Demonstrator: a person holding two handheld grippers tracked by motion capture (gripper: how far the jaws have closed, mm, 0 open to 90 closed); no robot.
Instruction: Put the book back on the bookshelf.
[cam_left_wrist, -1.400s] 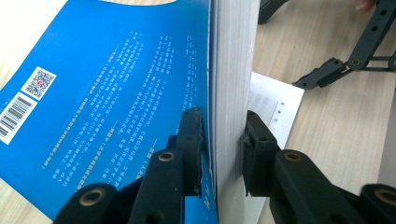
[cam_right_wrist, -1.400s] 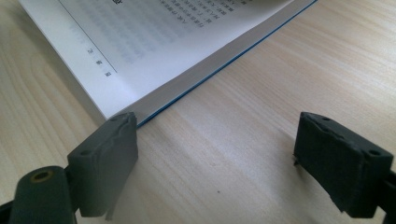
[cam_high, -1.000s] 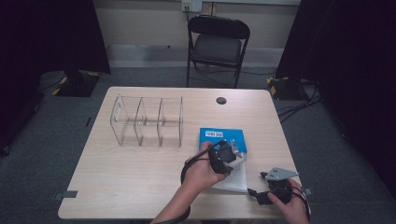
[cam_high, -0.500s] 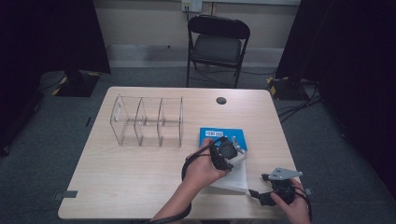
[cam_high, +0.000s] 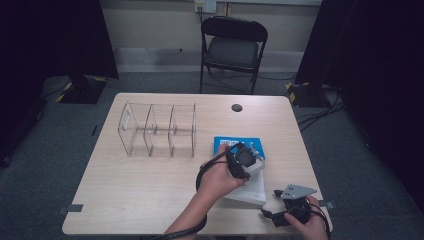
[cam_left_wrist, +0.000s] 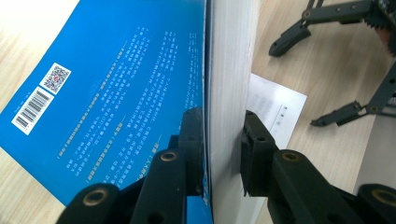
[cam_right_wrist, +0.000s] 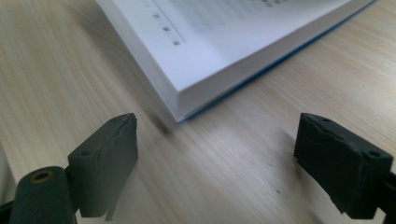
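- Pale wood grain covers the tabletop (cam_high: 150, 200) in the high view, and a blue-covered book (cam_high: 239, 146) is seen on its right half, lying open with white pages toward the near edge.
- The left gripper (cam_high: 245, 161) is held over the book by the person's left hand (cam_high: 217, 179), between the middle of the tabletop and its right edge.
- The right gripper (cam_high: 286, 206) is seen at the near right corner of the tabletop, held by the right hand (cam_high: 309, 227), just beside the near corner of the book and apart from it.
- A clear three-compartment organiser (cam_high: 157, 130) is placed on the left half, toward the far edge, well apart from the book.
- A small dark round disc (cam_high: 237, 107) is set in the tabletop near the far edge; a black folding chair (cam_high: 232, 47) stands beyond that edge.
- In the left gripper view, the jaws are clenched on the book (cam_left_wrist: 116, 93): the blue back cover with a thick block of white pages (cam_left_wrist: 229, 70) is pinched between the two pads and stands raised on edge.
- A barcode and a square code are printed on the cover near its corner.
- A page with print (cam_left_wrist: 275, 107) lies flat on the wood beyond the raised block, and the right gripper (cam_left_wrist: 322, 70) is seen farther off with its jaws spread.
- In the right gripper view, the jaws are wide apart, released, with bare wood between them.
- The corner of the book (cam_right_wrist: 233, 56) lies ahead of the jaws, untouched by them, its pages face up over a thin blue edge.
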